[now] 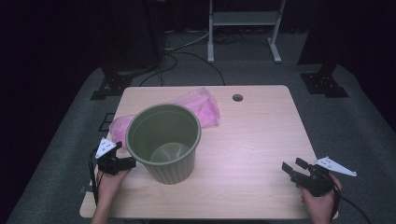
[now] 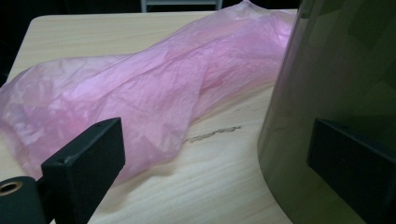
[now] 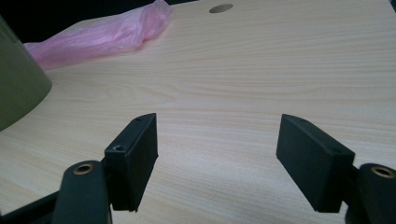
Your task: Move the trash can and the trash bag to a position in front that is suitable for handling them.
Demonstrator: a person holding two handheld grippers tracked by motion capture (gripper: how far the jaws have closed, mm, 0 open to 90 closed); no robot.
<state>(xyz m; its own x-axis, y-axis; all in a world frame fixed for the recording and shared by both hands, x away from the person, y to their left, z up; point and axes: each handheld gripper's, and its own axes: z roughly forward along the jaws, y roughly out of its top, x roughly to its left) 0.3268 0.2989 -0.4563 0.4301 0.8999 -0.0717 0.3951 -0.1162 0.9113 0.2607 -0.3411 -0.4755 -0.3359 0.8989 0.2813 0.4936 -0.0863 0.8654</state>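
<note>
Approach step judged in hand: left gripper [image 1: 125, 163], spread, is held beside the green bin [image 1: 163, 140]; right gripper [image 1: 295, 169], spread, is empty. Next, the pink bag [image 2: 140, 88] must be pinched.

Pink bag [image 1: 198, 105] partly hidden behind green bin [image 1: 164, 140].

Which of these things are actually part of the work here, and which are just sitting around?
In use:
green bin, beside the open left gripper
pink plastic bag, lying behind the bin

Just there:
round hole in the table
white stand on the floor
</note>
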